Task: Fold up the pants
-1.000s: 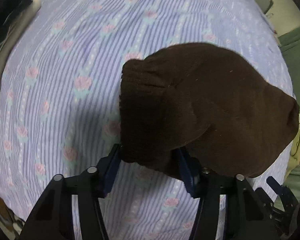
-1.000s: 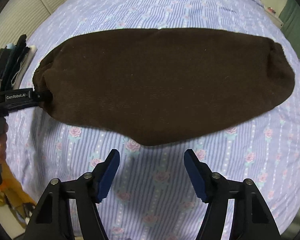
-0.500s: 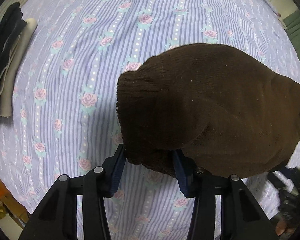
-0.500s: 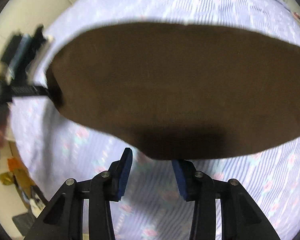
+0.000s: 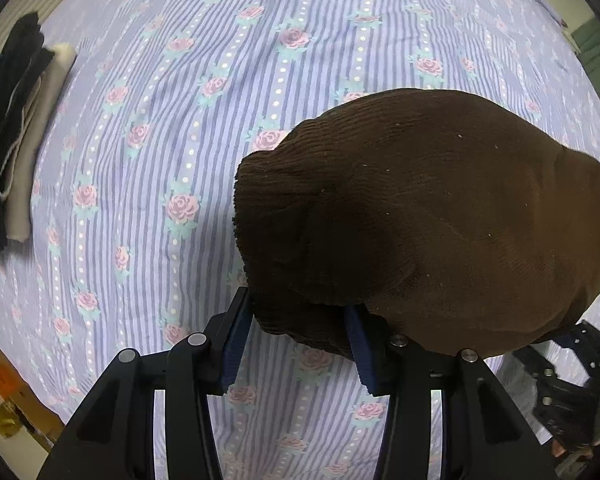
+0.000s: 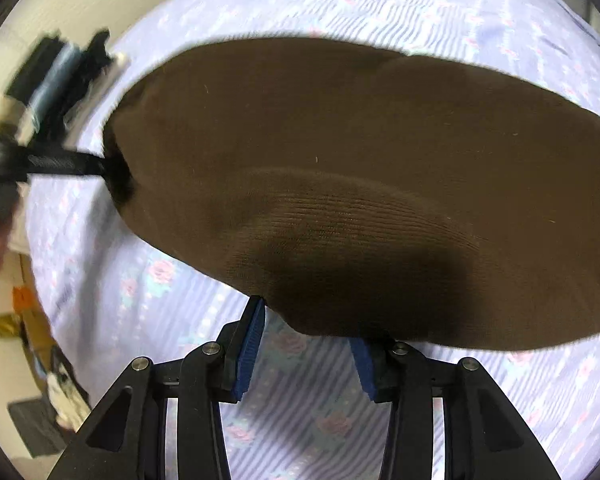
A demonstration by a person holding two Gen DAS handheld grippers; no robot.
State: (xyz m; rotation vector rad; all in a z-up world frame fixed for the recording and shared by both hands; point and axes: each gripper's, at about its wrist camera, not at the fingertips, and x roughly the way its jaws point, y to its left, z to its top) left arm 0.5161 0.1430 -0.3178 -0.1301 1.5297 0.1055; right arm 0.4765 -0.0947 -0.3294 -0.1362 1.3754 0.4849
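The left gripper [image 5: 298, 322] is a matte black plastic frame with two angular arms, round silver screw heads along their tops, and ribbed blue pads [image 5: 236, 344] lining the fingers. The right gripper [image 6: 306, 330] has the same black arms, silver screws and blue pads [image 6: 250, 344].

No legible text or labels anywhere.

Pants [image 5: 440, 216]: brown ribbed cloth, matt, fine corduroy-like grain, flecked with pale lint.
Bedsheet [image 5: 180, 120]: thin woven cloth, lilac stripes with printed roses, matt, lightly creased.
Left gripper [image 5: 300, 336]: matt black plastic arms, bright metal screw heads, blue ridged pads [image 5: 236, 344].
Folded clothes [image 5: 16, 140], upper left: soft cloth, black and beige.
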